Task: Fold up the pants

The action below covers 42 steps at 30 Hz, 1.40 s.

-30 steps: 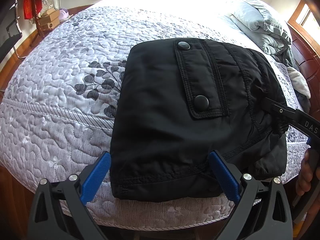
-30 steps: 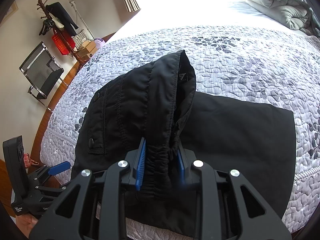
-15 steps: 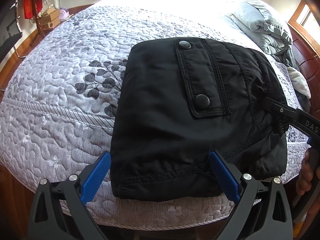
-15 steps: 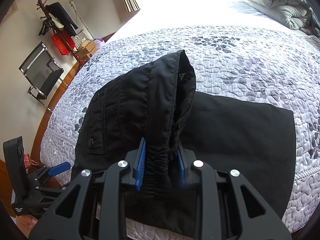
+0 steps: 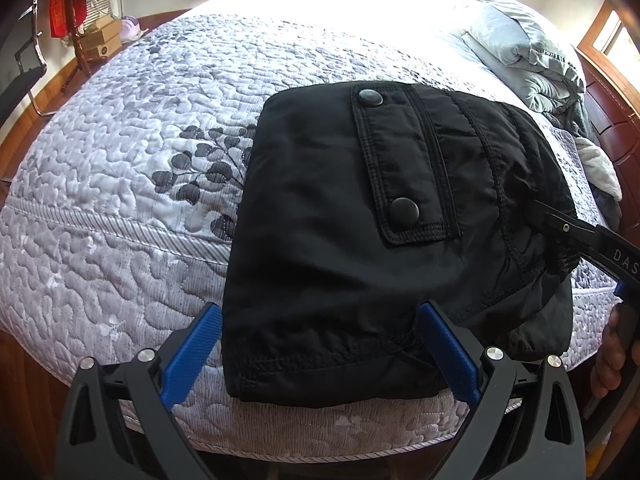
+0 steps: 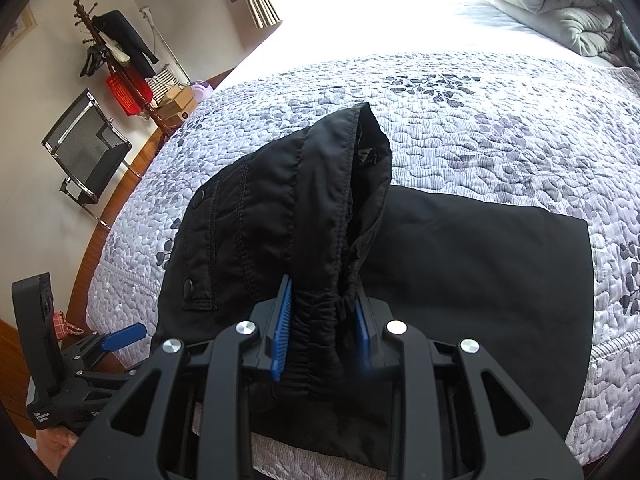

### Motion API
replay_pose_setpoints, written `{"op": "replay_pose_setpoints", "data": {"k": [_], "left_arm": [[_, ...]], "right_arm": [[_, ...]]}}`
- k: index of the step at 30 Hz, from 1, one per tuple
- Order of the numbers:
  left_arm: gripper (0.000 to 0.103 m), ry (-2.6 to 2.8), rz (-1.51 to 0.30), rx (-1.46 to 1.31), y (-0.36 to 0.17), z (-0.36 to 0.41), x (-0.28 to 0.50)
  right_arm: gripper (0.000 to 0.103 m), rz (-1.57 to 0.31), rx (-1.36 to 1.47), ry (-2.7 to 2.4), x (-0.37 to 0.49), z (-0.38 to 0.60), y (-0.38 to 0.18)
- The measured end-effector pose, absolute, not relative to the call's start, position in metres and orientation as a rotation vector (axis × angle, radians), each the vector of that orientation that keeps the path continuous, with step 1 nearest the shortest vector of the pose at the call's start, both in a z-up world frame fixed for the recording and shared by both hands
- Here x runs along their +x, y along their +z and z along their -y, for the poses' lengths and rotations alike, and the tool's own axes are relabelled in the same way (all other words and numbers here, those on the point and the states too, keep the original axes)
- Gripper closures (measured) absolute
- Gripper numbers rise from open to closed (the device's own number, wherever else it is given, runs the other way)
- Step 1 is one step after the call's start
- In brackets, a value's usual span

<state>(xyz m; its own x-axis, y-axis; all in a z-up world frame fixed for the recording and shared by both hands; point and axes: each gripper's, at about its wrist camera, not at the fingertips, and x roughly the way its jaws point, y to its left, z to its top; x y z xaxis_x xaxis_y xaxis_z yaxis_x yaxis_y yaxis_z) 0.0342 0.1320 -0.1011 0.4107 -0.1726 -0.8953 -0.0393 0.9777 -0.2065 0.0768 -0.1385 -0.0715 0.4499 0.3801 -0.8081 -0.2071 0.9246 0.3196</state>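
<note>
Right tongs [image 6: 322, 332] pinch pants [image 6: 460, 280] (waistband) — bed-edge.

A bed [image 5: 120, 168] under a grey-white quilted cover printed with dark leaf sprigs carries everything. Black pants [image 5: 360, 232] lie folded on it at its near edge, toward 6 o'clock, one layer spread flat at 3 o'clock in the right wrist view. A rumpled grey duvet [image 5: 524, 56] sits at 1 o'clock.

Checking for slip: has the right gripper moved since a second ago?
No. The right gripper sits at the same spot against the quilt, clamped on the pants.
</note>
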Motion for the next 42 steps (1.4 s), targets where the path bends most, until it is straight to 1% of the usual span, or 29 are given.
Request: {"op": "replay_pose_setpoints", "data": {"k": [7,13,18,25,31,40,42], "left_arm": [[0.004,-0.086,-1.119,-0.217,-0.089,-0.137,0.033],[0.004,-0.115,-1.066,-0.213,-0.066,-0.132,0.031],[0.004,-0.169,-1.049,-0.201,-0.054,-0.118,0.031],[0.004,-0.205,-1.048,-0.151,-0.049,-0.084,0.03],[0.004,-0.23,-1.059,-0.118,-0.053,-0.064,0.032],[0.004,-0.244,-1.071,-0.082,-0.057,-0.044,0.03],[0.004,-0.242,-1.079,-0.081,-0.059,-0.041,0.03]], "right_arm": [[0.079,-0.951,0.199,0.431,0.063,0.138,-0.03],[0.079,-0.854,0.223,0.446,0.052,0.156,0.013],[0.079,-0.826,0.225,0.393,0.043,0.188,0.026],[0.079,-0.858,0.263,0.245,0.032,0.249,0.006],[0.079,-0.92,0.291,0.159,0.025,0.287,-0.026],[0.079,-1.017,0.311,0.106,0.022,0.3,-0.08],[0.077,-1.038,0.315,0.102,0.025,0.302,-0.092]]}}
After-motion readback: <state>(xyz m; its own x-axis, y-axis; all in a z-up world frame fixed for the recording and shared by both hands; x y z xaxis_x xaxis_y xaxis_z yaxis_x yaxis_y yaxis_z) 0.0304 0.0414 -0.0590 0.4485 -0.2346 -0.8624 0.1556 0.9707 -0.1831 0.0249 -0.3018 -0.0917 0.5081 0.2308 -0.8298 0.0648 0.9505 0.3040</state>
